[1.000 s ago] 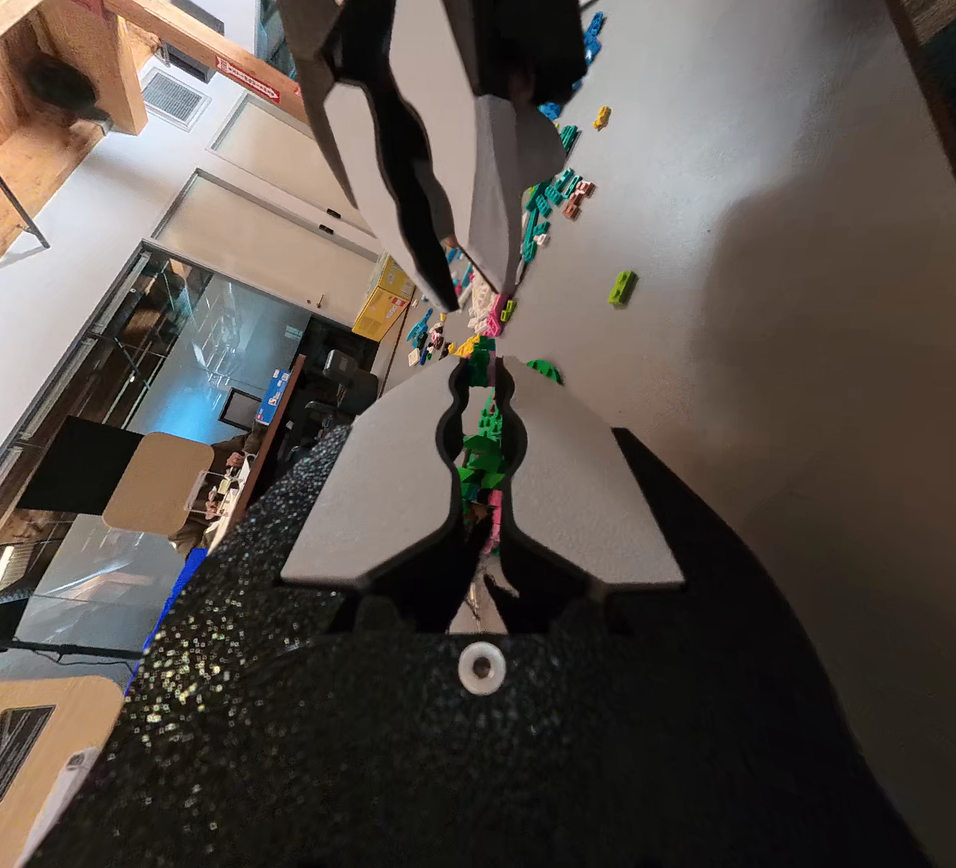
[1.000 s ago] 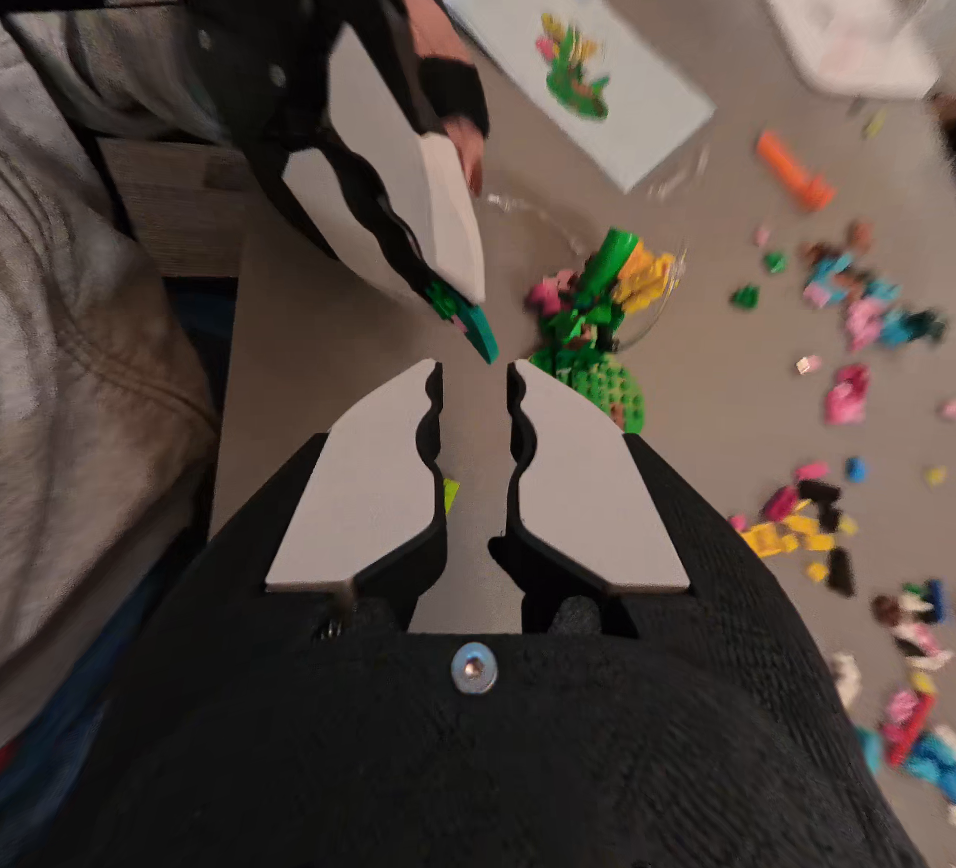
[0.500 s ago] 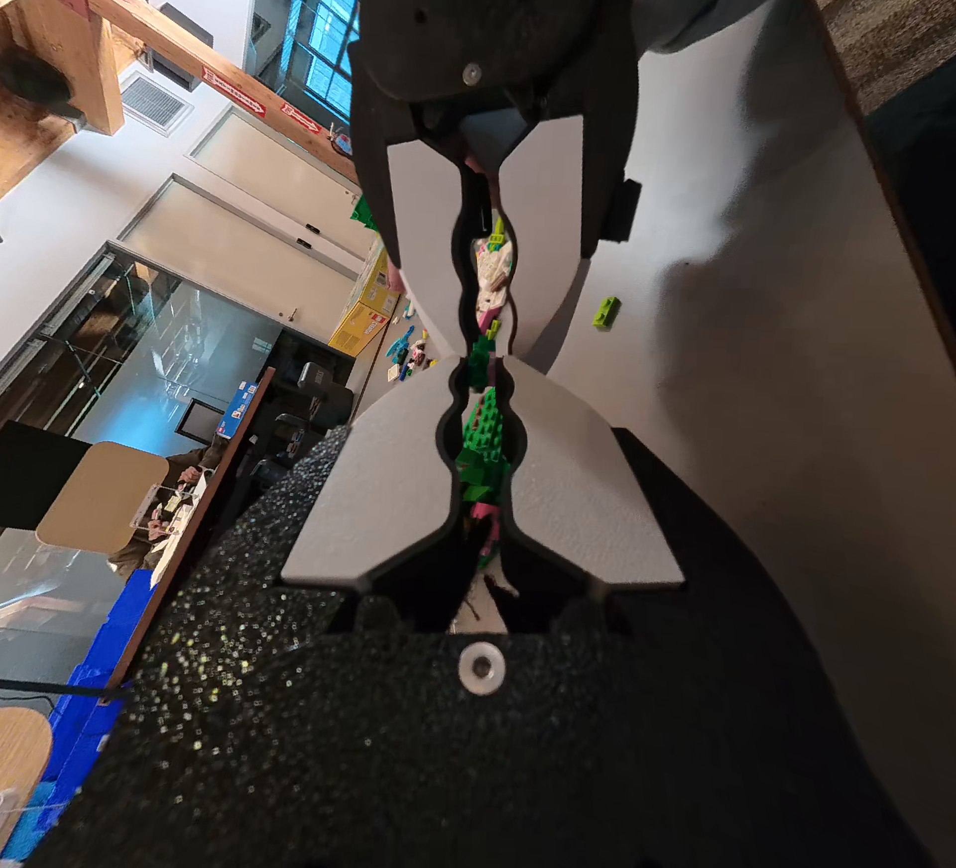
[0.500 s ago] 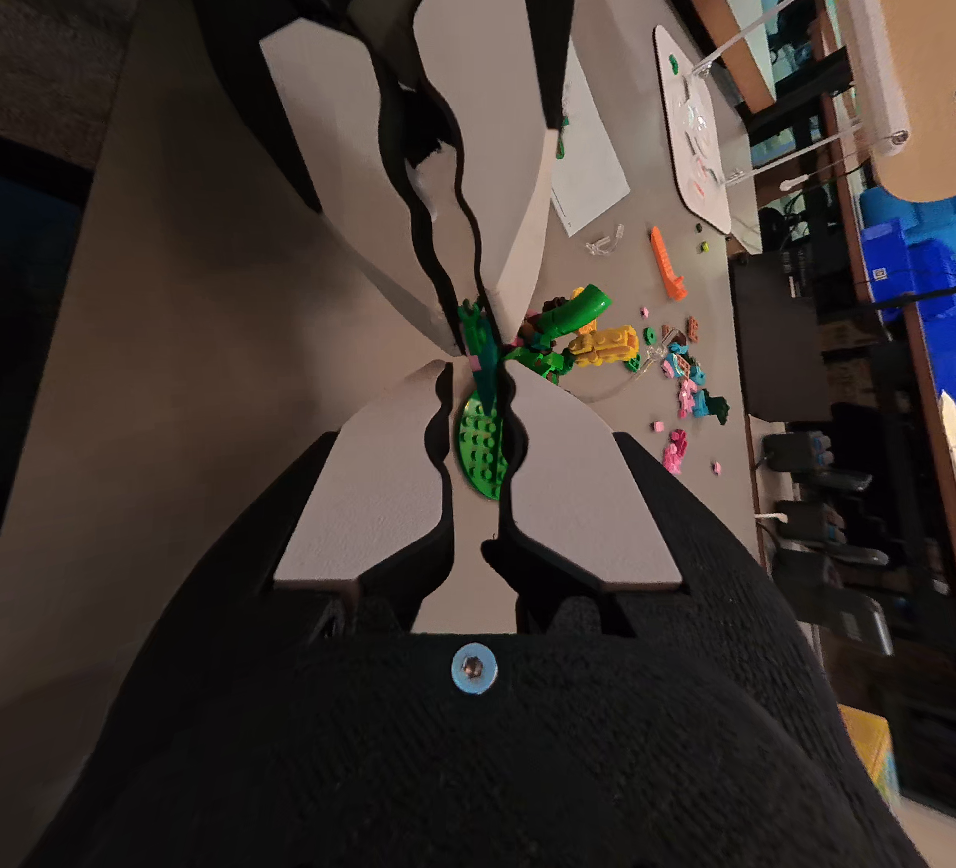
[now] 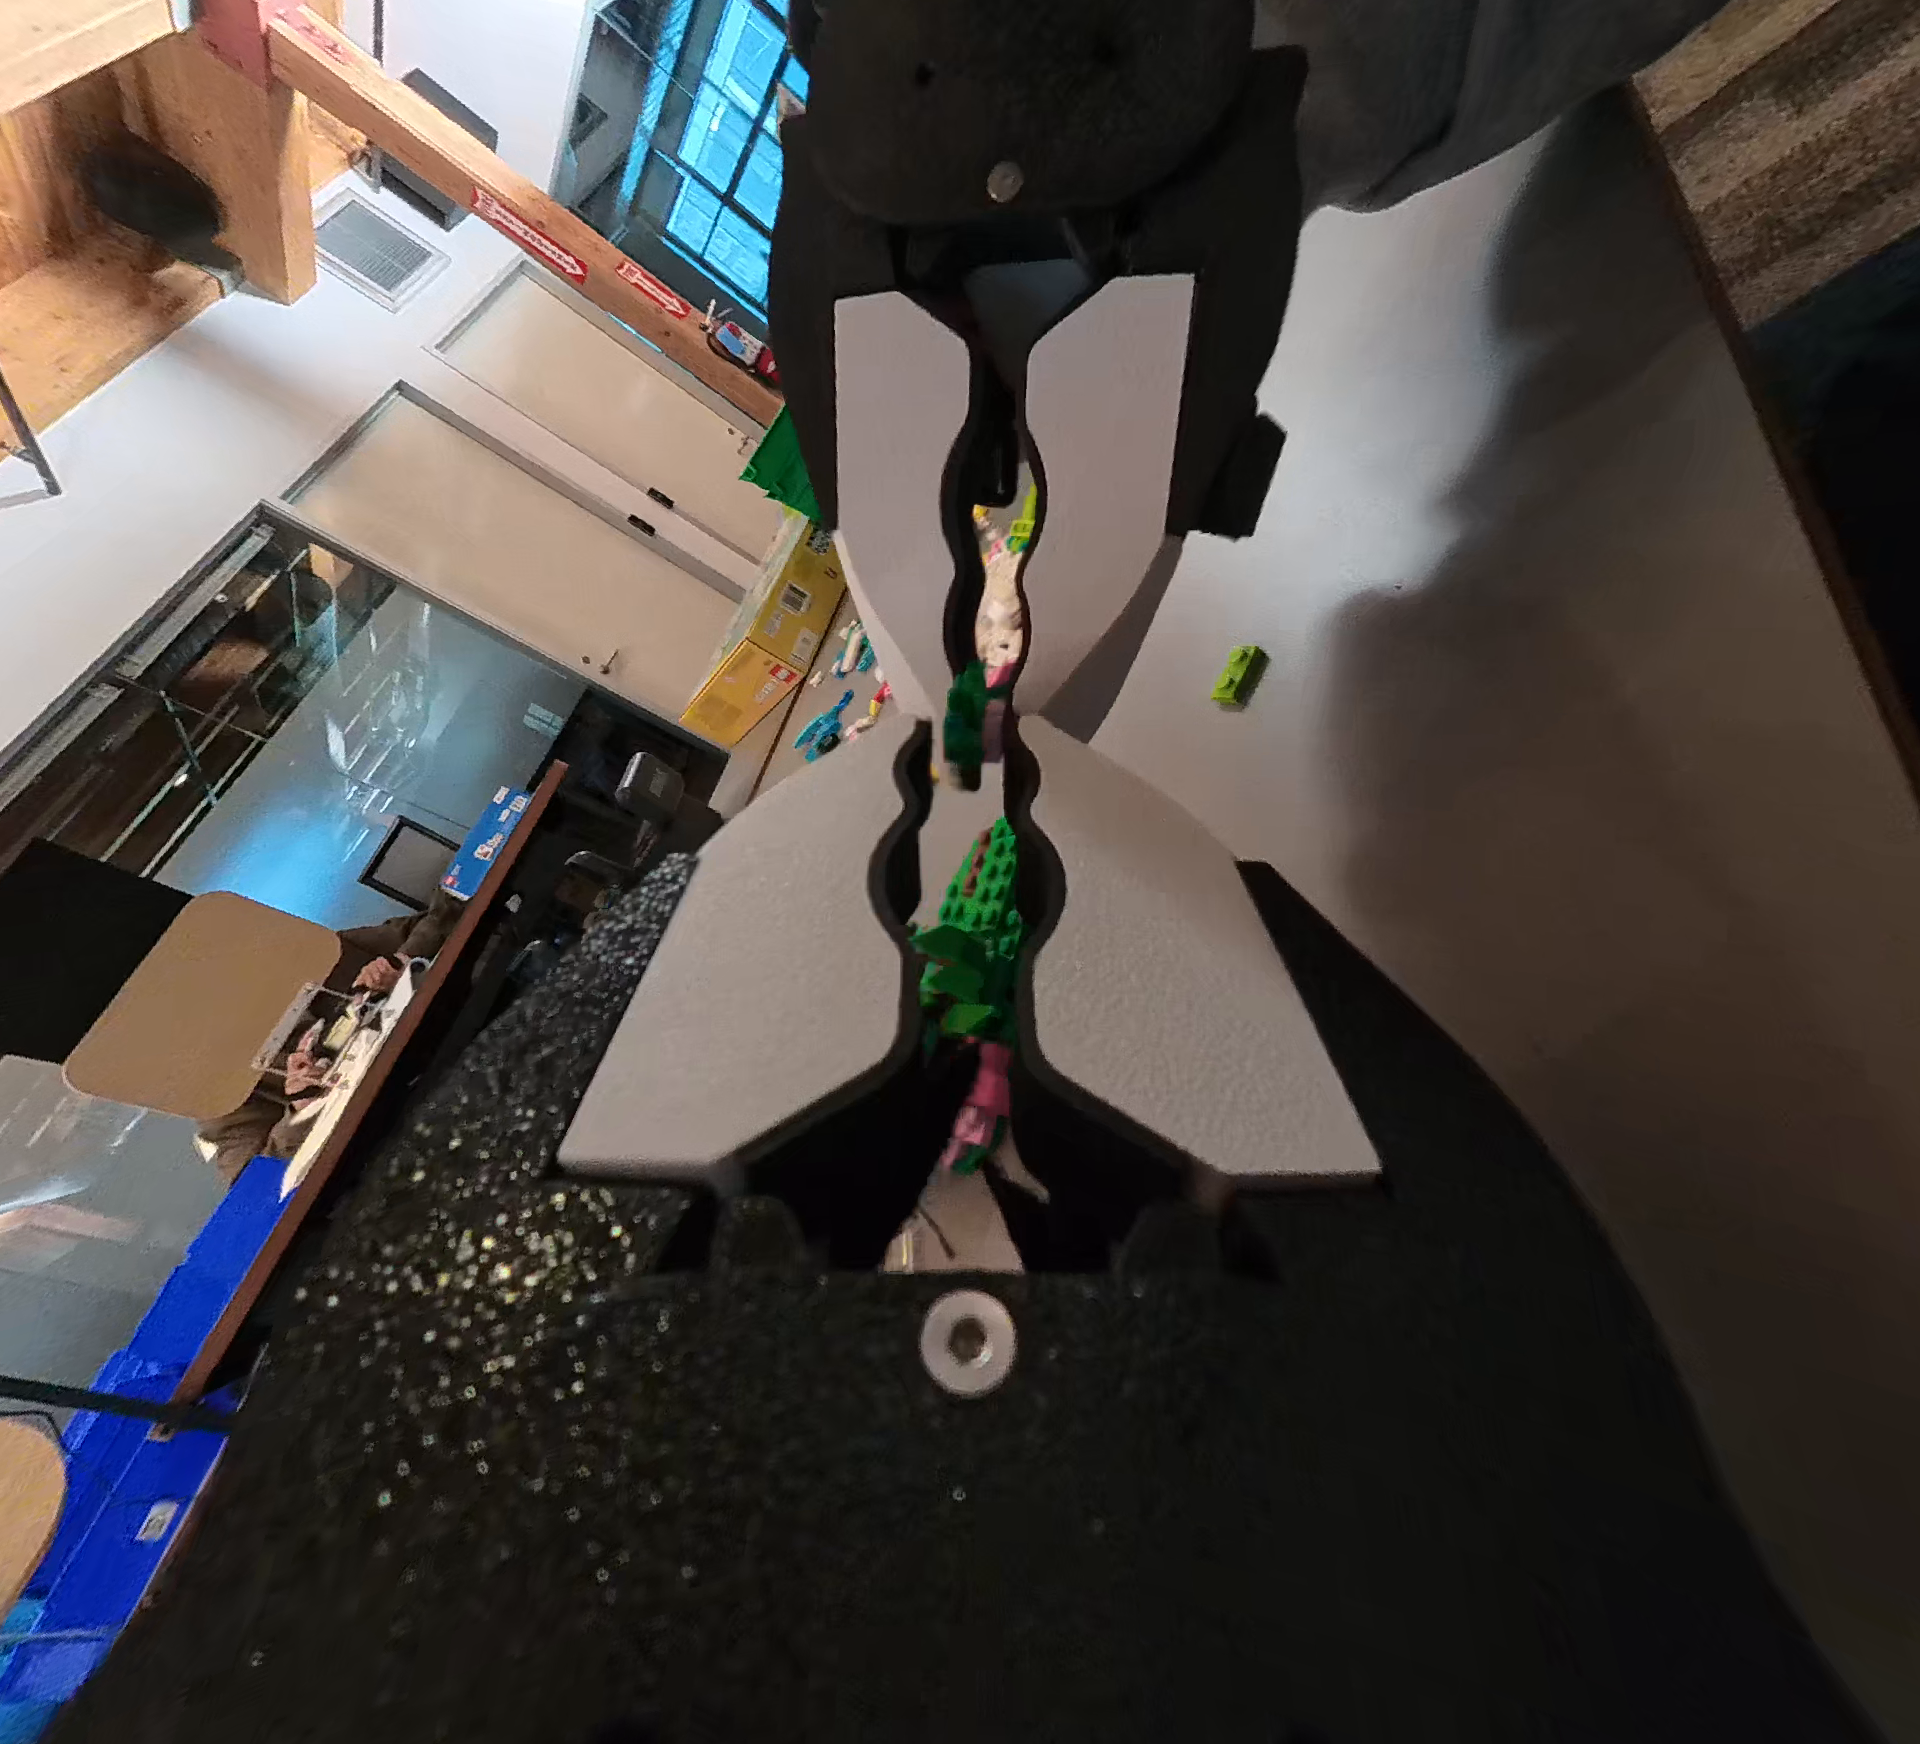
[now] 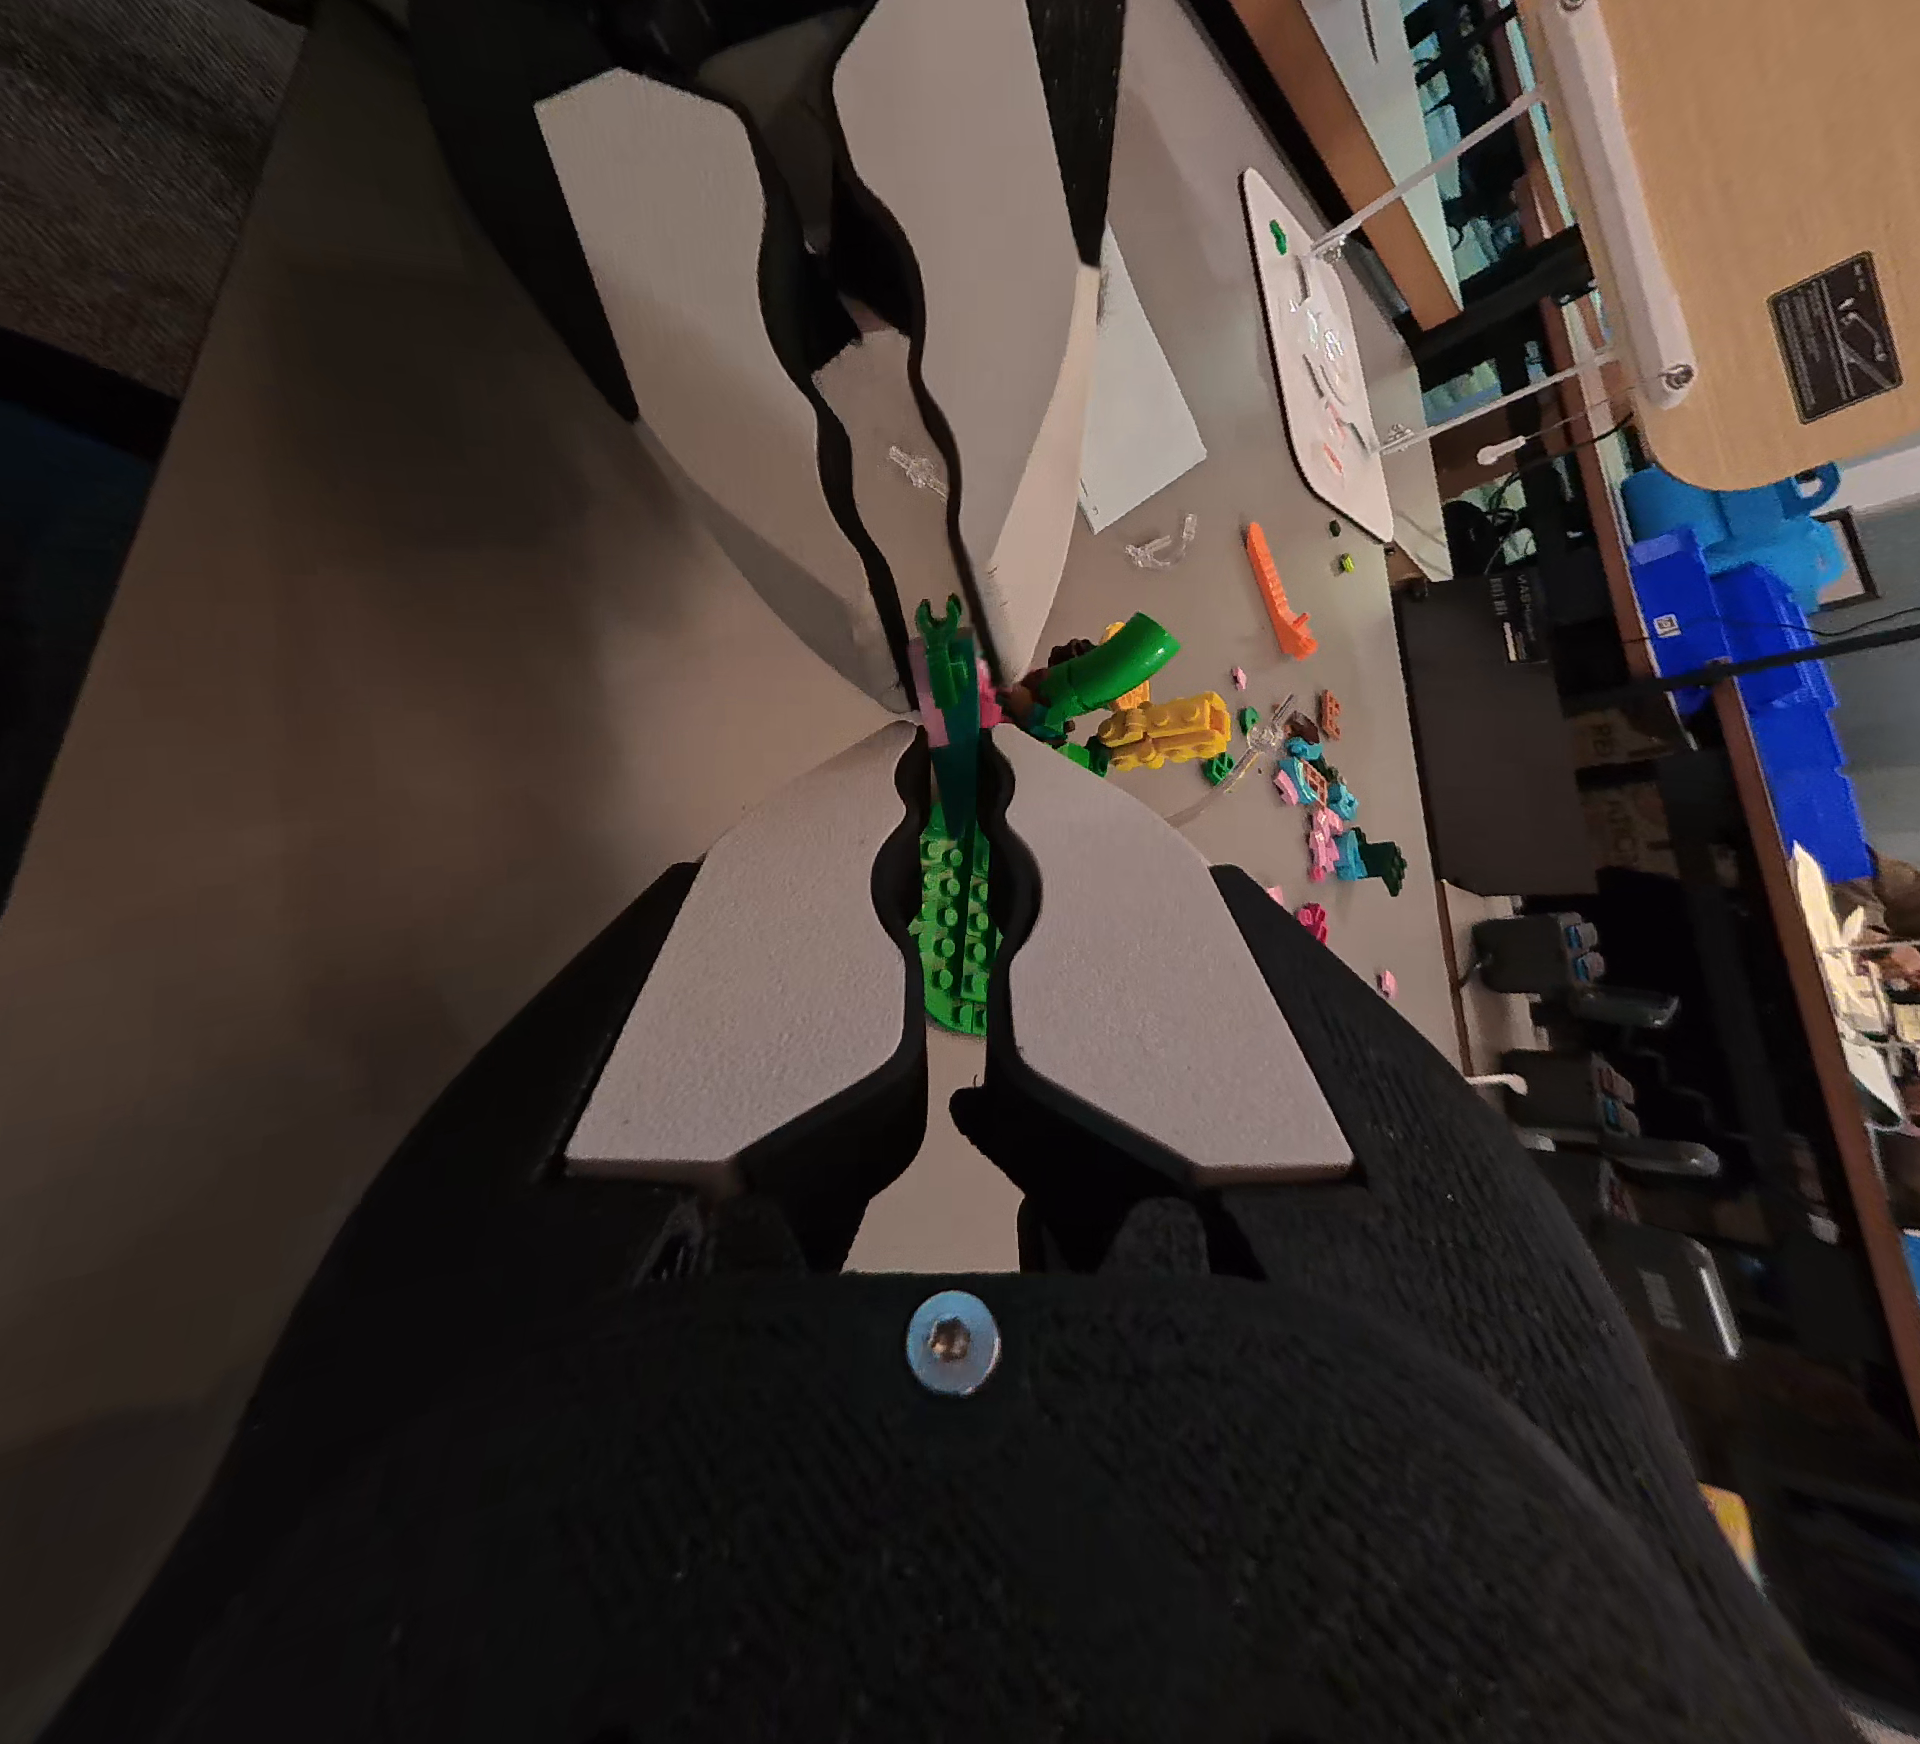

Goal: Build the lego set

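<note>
The right gripper (image 6: 956, 738) has its two fingertips drawn in on a small dark green and pink toy-brick piece (image 6: 951, 707), with both pads against its sides. Half a second back these fingers stand wider, with slack around the piece, so the closing is the fresh change.

The left gripper (image 5: 966, 754) meets it tip to tip from the opposite side. Its fingers stand slightly apart, a shade wider than half a second ago. In its own view a dark sliver shows between one pad and the piece (image 5: 971, 728), so the piece stands between these fingers without being squeezed. A second ago the two grippers are apart and at an angle; now they line up nose to nose. My reading is that the hold is passing from the left fingers to the right ones.

Seen through the gap behind the right fingertips, a bright green round studded plate (image 6: 951, 946) lies on the grey table (image 6: 364, 655). Just beyond the tips and off to one side are a green curved tube (image 6: 1117, 655) and a yellow brick cluster (image 6: 1164, 733). Farther out lie an orange flat plastic tool (image 6: 1278, 593) and loose pink and blue bricks (image 6: 1330, 821). A single lime-green brick (image 5: 1238, 676) sits apart, beside the left fingertips.
</note>
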### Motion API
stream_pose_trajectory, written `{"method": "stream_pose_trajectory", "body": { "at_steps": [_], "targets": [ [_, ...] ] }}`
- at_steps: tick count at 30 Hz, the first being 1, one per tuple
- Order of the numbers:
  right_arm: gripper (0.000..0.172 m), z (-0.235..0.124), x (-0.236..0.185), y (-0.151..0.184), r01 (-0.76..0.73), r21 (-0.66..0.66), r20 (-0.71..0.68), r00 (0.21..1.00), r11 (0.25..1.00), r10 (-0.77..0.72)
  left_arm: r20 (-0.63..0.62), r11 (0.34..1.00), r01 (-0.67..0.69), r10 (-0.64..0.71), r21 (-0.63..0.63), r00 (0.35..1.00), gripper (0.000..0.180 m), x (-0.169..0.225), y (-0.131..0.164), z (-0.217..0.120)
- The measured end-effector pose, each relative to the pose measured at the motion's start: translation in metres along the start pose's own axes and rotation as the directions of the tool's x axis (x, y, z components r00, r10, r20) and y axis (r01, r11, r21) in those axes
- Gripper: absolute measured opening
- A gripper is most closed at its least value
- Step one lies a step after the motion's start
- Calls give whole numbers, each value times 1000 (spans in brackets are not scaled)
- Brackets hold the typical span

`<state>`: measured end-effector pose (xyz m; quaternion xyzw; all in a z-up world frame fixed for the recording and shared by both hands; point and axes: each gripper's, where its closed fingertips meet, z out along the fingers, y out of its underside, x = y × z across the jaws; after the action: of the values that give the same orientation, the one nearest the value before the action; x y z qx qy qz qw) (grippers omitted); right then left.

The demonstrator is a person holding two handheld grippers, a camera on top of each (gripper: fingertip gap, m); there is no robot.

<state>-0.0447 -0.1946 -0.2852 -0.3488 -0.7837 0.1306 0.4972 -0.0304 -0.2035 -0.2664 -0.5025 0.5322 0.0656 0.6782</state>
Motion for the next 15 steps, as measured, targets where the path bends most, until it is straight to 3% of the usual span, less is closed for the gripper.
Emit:
{"method": "stream_pose_trajectory", "body": {
  "at_steps": [15],
  "targets": [
    [6,-6,-2,0,32,3,10,999,999,-32,24,1000,-14,14,26,1000,19,0,-4,0]
  ]
}}
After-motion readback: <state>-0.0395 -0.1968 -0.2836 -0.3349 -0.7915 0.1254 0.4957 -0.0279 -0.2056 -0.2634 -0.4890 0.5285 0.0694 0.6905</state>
